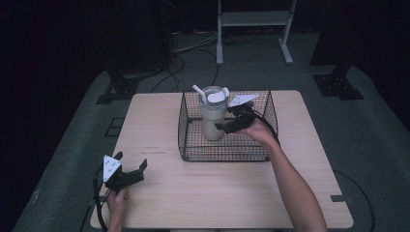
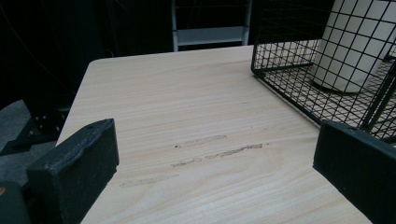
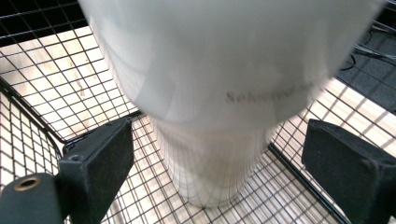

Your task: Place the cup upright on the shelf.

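A pale tumbler (image 1: 212, 118) with a lid and a white straw stands upright in a black wire basket (image 1: 225, 158) at the middle back of the table. My right gripper (image 1: 228, 121) reaches into the basket from the right. It is open, its jaws on either side of the tumbler (image 3: 224, 70) with gaps showing, as the right gripper (image 3: 224, 161) view makes plain. My left gripper (image 1: 131, 160) rests open over the table's front left with nothing between its jaws. From the left gripper (image 2: 215, 168) view, the basket (image 2: 280, 88) and tumbler (image 2: 345, 51) lie ahead to the right.
The wooden table (image 1: 217, 193) has bare boards in front of and to the left of the basket, with faint scuff marks (image 2: 219, 149). On the floor behind stand a white frame (image 1: 254, 19), dark stand bases (image 1: 118, 89) and cables.
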